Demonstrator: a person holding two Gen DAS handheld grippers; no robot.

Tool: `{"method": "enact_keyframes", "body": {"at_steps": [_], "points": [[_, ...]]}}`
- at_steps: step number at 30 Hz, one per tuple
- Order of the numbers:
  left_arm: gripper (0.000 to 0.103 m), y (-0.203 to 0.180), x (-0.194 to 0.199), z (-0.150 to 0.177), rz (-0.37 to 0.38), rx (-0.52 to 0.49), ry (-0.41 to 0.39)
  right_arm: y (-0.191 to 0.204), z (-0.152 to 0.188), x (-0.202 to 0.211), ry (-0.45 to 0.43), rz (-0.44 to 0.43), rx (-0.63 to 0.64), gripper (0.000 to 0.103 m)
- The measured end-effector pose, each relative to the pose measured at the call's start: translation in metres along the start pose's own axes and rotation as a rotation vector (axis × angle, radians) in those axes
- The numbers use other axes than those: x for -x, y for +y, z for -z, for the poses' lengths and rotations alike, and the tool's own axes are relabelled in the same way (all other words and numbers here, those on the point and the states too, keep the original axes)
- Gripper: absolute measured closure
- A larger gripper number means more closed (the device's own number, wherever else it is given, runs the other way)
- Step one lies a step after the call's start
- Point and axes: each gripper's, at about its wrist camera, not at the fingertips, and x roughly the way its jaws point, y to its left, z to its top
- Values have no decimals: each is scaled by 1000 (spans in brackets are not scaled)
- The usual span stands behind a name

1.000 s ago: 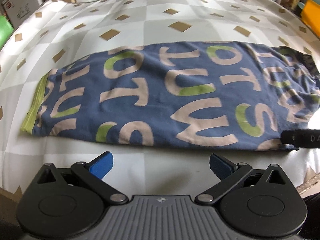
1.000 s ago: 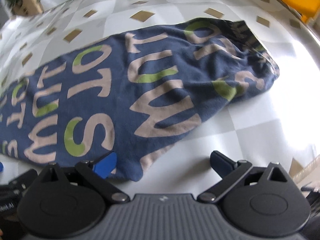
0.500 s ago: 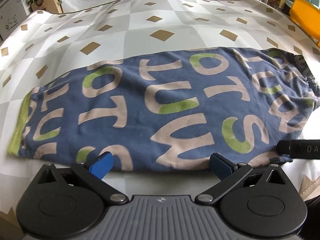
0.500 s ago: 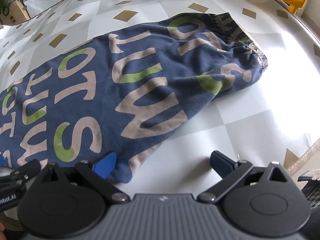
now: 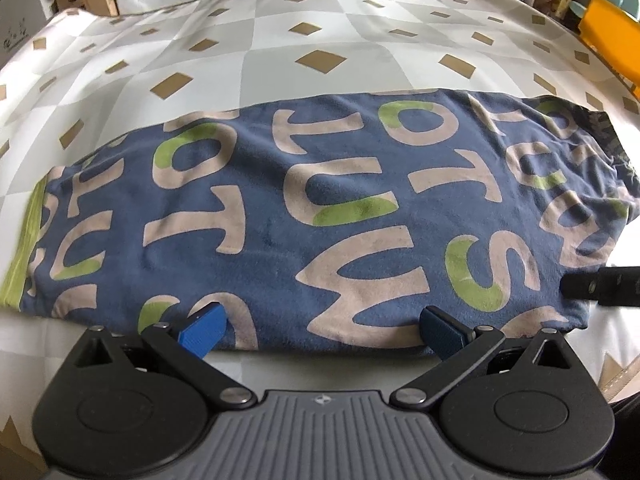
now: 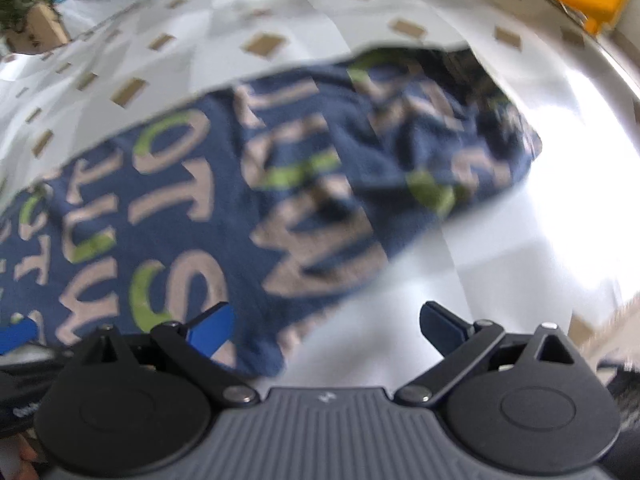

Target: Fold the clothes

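My right view is smeared with blur, so the far end of the garment [image 6: 248,208] is hard to read. It is soft blue fleece with beige and green letters, lying flat on the checked sheet [image 5: 280,40]. My left claw [image 5: 322,330] and right claw [image 6: 326,330] both gape wide, holding nothing, at its near edge
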Motion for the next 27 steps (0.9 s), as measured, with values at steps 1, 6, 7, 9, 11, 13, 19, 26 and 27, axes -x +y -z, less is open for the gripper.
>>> {"method": "enact_keyframes", "body": {"at_steps": [1, 6, 7, 9, 11, 13, 19, 26, 27], "points": [[0, 1, 0, -1, 2, 6, 6, 2, -6, 2, -11, -22, 16, 4], [0, 6, 1, -12, 13, -6, 37, 16, -34, 2, -36, -105, 88, 3], [0, 6, 2, -15, 11, -21, 36, 20, -39, 1, -39, -108, 98, 3], [0, 7, 4, -22, 6, -56, 33, 30, -46, -3, -39, -124, 122, 3], [0, 9, 4, -29, 2, -90, 33, 40, -52, -7, -35, -152, 159, 3], [0, 10, 1, -33, 3, -123, 51, 54, -57, -12, -32, -176, 211, 3], [0, 20, -4, -38, 27, -148, 72, 91, -79, -23, -68, -200, 345, 4], [0, 28, -12, -36, 46, -103, 69, 126, -100, -44, -82, -206, 434, 4], [0, 28, -13, -36, 54, -95, 71, 130, -102, -47, -85, -209, 448, 4]]}}
